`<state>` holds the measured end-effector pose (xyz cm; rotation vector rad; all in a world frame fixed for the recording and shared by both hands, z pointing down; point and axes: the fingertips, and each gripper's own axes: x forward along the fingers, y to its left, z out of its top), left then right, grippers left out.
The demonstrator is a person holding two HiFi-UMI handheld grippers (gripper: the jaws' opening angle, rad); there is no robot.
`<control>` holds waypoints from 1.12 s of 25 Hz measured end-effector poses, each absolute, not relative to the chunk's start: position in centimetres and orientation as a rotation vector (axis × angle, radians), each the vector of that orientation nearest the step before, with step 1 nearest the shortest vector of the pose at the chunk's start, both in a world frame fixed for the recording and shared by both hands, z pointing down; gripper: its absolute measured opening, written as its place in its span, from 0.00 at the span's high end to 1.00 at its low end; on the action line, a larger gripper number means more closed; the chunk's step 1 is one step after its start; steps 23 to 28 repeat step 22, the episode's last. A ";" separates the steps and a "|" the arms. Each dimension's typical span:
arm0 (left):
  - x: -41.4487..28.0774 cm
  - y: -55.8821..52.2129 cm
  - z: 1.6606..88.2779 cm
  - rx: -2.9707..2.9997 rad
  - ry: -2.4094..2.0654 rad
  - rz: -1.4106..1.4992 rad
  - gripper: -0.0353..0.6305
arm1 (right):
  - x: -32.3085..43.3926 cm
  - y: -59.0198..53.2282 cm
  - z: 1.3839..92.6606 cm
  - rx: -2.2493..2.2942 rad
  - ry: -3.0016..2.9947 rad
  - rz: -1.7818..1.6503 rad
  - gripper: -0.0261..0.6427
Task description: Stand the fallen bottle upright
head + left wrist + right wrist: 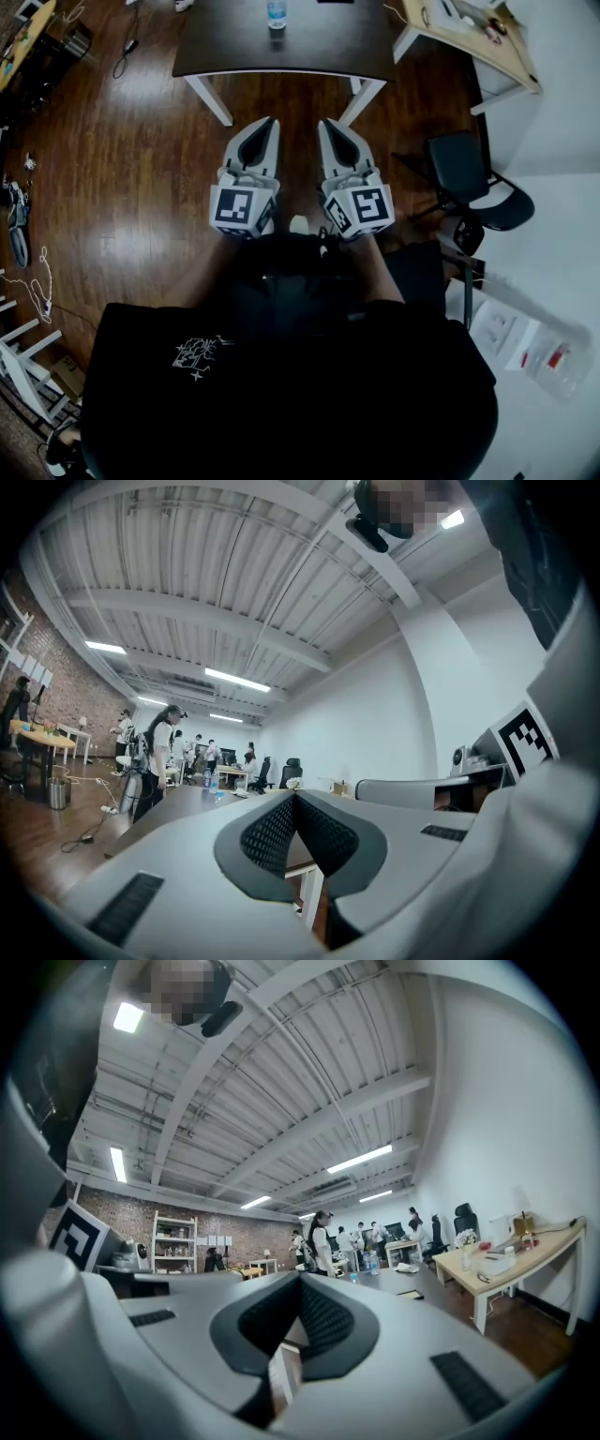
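Note:
A clear plastic bottle [277,13] with a blue label stands upright at the far side of the dark table [281,52]. It shows small in the left gripper view [207,780] and in the right gripper view [373,1262]. My left gripper [269,123] and right gripper [325,123] are held side by side in front of the person's body. Both point level toward the table's near edge and are well short of the bottle. Each pair of jaws meets at the tips with nothing between them [293,796] [300,1279].
A light wooden desk [487,42] with small items stands at the far right, and a black office chair [478,183] is to my right. Cables [37,281] lie on the wooden floor at the left. Several people stand beyond the table.

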<state>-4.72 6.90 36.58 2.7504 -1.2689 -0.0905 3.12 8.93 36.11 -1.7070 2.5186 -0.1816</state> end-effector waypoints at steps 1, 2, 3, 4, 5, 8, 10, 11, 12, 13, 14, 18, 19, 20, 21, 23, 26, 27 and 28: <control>-4.8 6.9 36.6 2.750 -1.269 -0.089 0.96 | 3.1 9.0 36.0 -1.707 2.515 -0.179 0.95; -4.8 7.0 36.6 2.751 -1.268 -0.089 0.96 | 3.0 9.0 36.0 -1.708 2.512 -0.177 0.95; -4.8 7.0 36.6 2.753 -1.267 -0.089 0.96 | 3.0 9.1 35.9 -1.711 2.510 -0.176 0.95; -4.8 7.0 36.6 2.755 -1.264 -0.091 0.96 | 2.9 9.0 35.9 -1.714 2.509 -0.174 0.95; -4.8 7.0 36.5 2.756 -1.261 -0.094 0.96 | 2.9 9.0 35.9 -1.715 2.508 -0.170 0.95; -4.9 7.0 36.6 2.755 -1.258 -0.097 0.96 | 2.8 9.0 35.8 -1.718 2.506 -0.163 0.95; -5.0 7.0 36.6 2.755 -1.260 -0.099 0.96 | 2.8 9.0 35.8 -1.723 2.504 -0.163 0.95; -5.0 7.0 36.6 2.757 -1.259 -0.100 0.96 | 2.8 9.0 35.8 -1.726 2.504 -0.162 0.95; -5.0 7.0 36.5 2.757 -1.254 -0.102 0.96 | 2.7 9.0 35.8 -1.729 2.505 -0.161 0.95; -5.0 7.0 36.4 2.754 -1.246 -0.105 0.96 | 2.7 9.0 35.8 -1.731 2.505 -0.159 0.95; -5.0 7.0 36.4 2.751 -1.240 -0.110 0.96 | 2.6 8.9 35.8 -1.732 2.504 -0.157 0.95; -5.2 6.9 36.6 2.741 -1.236 -0.119 0.96 | 2.3 8.8 35.7 -1.733 2.505 -0.148 0.95; -5.2 6.8 36.6 2.740 -1.237 -0.113 0.96 | 2.2 8.7 35.7 -1.733 2.506 -0.146 0.95; -5.3 6.8 36.6 2.740 -1.238 -0.108 0.96 | 2.2 8.7 35.6 -1.733 2.507 -0.146 0.95; -5.3 6.8 36.7 2.742 -1.238 -0.103 0.96 | 2.1 8.6 35.7 -1.734 2.507 -0.147 0.95; -5.4 6.7 36.8 2.743 -1.238 -0.100 0.96 | 2.0 8.6 35.7 -1.734 2.508 -0.148 0.95; -5.4 6.7 36.8 2.743 -1.238 -0.100 0.96 | 2.0 8.6 35.7 -1.734 2.508 -0.148 0.95; -5.4 6.7 36.8 2.743 -1.238 -0.100 0.96 | 2.0 8.6 35.7 -1.734 2.508 -0.148 0.95; -5.4 6.7 36.8 2.743 -1.238 -0.100 0.96 | 2.0 8.6 35.7 -1.734 2.508 -0.148 0.95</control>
